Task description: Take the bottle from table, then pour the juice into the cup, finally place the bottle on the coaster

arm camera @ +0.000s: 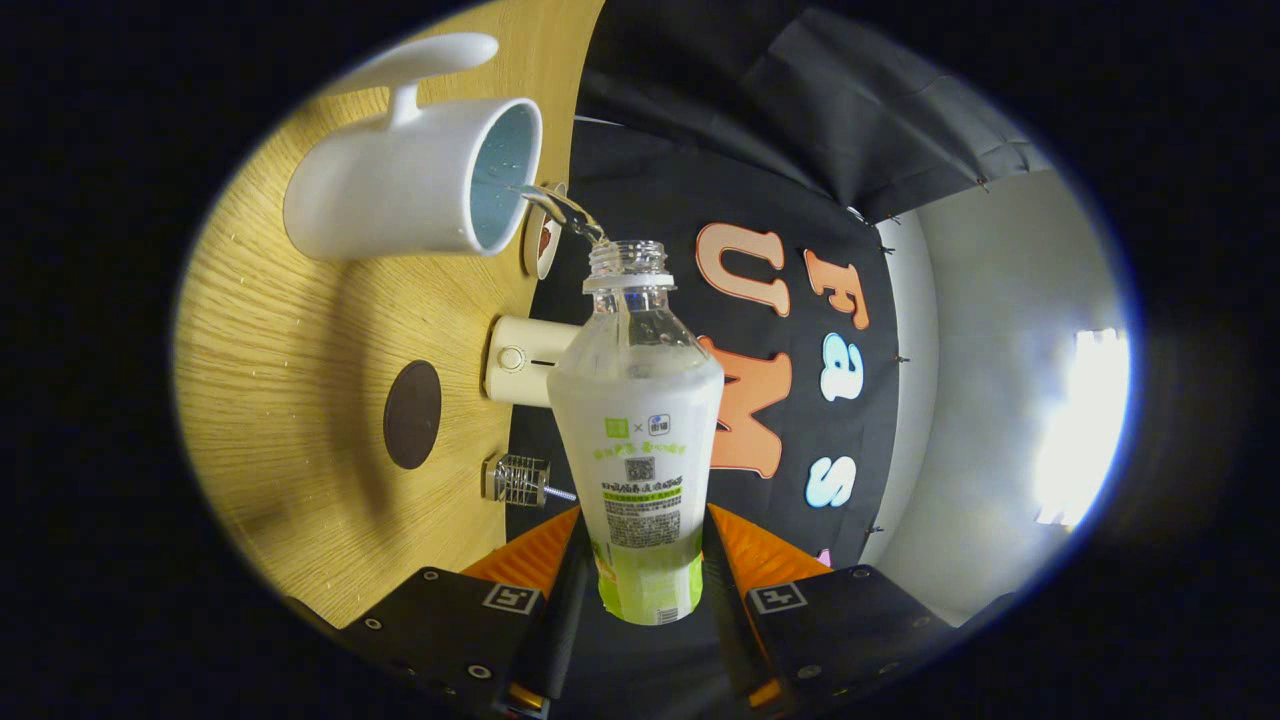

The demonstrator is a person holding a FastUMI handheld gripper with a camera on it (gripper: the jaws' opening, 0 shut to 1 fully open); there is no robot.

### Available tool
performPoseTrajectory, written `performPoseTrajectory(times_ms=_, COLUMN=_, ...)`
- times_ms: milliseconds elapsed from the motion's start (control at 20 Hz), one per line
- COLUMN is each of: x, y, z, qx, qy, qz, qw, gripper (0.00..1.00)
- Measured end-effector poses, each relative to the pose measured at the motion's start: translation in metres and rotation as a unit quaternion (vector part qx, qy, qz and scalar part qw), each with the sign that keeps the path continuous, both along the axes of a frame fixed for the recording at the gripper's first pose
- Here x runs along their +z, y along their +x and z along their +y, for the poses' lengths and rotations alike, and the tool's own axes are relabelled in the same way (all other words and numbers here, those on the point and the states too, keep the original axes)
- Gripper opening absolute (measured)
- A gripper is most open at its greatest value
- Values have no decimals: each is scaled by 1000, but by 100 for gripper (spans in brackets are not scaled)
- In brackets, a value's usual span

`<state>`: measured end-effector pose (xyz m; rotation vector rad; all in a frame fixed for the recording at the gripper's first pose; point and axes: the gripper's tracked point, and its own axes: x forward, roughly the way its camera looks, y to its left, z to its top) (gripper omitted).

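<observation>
Pouring underway: jaws pinching bottle [640,440] low on body, tipped so stream lands inside cup [415,185]; coaster [412,414] waiting nearby.

Clear plastic bottle [637,420] w/ matt frosted label; glossy ceramic cup [410,190]; wood-grain tabletop [290,400]; matt coaster [412,414]; wire metal basket [520,480].

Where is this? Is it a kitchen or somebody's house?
Probably neither: it looks like a booth set up for recording. A round wooden table stands before a black cloth wall. The gripper holds a bottle, pouring into a white cup, near a coaster.
</observation>
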<state>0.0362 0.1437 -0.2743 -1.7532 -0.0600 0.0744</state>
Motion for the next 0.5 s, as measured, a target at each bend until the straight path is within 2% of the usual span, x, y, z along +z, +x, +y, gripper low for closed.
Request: performPoseTrajectory(times_ms=500, x=4, y=2, z=1, qx=7, qy=-10, qz=-5, qw=1000, gripper=61)
